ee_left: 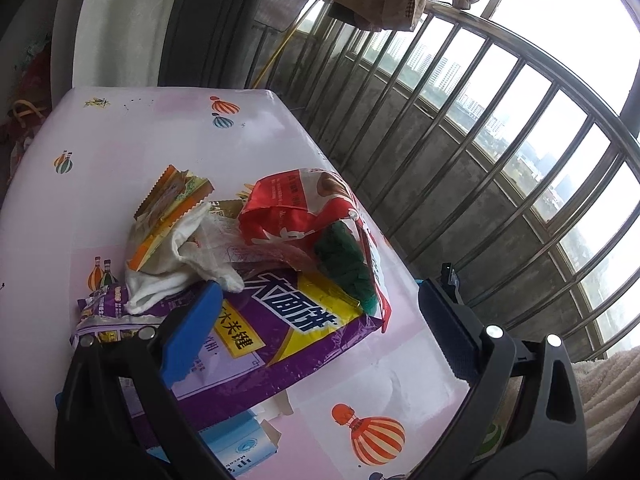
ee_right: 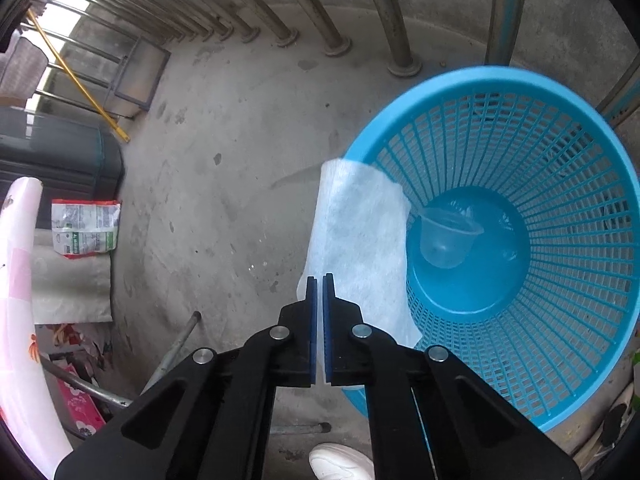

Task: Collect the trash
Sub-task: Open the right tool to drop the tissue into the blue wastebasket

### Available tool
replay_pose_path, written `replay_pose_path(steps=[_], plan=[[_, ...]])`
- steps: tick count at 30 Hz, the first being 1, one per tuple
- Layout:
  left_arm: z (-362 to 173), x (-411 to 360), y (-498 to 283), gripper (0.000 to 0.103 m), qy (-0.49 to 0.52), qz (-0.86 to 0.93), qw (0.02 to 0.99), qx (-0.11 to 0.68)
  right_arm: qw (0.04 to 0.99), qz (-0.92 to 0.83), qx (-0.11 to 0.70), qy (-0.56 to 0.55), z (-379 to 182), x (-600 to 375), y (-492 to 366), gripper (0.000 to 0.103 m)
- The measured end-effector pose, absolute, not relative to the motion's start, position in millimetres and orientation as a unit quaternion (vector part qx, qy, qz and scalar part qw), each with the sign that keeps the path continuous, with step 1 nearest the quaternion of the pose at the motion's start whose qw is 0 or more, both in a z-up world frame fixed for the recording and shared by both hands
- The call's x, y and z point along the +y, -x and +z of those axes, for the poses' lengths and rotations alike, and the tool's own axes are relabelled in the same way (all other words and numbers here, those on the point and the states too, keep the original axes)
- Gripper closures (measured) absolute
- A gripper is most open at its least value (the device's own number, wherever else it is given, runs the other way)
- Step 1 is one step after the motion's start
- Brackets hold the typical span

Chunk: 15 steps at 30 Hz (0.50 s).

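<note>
Pinched in the right gripper (ee_right: 319, 280), a white tissue sheet (ee_right: 356, 236) hangs over the blue mesh plastic basket's rim (ee_right: 624, 168) (clear cup (ee_right: 448, 236) already inside). Releasing it is likely next. Left gripper (ee_left: 320, 316) hovers spread over the purple snack bag (ee_left: 280, 328).

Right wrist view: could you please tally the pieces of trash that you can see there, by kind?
Clear plastic cup, in the blue basket: 1
White wipe, at the basket's rim: 1
Printed packet, on the floor: 1
Total: 3
</note>
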<state>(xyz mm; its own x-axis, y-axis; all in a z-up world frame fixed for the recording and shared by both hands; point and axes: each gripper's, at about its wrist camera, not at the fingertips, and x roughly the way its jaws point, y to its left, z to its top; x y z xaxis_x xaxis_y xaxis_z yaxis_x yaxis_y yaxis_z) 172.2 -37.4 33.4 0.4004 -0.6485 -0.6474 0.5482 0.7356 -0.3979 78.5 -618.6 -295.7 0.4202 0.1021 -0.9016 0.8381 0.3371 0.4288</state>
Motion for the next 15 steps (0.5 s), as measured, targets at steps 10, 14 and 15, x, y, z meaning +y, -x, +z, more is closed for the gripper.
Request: replay_pose_path(steps=[10, 14, 15], plan=[[30.3, -35.0, -173.5, 0.009, 0.063, -0.359, 0.833, 0.417, 0.668, -0.272, 0.492, -0.487, -295.7, -616.9, -85.2, 0.082], [30.6, -34.0, -173.5, 0.009, 0.061, -0.357, 0.834, 0.416, 0.651, -0.279, 0.504, -0.494, -311.7, -614.0, -94.7, 0.072], [30.1, -34.0, -173.3, 0.009, 0.060, -0.355, 0.835, 0.415, 0.649, -0.280, 0.502, -0.498, -315.2, -613.7, -95.1, 0.081]])
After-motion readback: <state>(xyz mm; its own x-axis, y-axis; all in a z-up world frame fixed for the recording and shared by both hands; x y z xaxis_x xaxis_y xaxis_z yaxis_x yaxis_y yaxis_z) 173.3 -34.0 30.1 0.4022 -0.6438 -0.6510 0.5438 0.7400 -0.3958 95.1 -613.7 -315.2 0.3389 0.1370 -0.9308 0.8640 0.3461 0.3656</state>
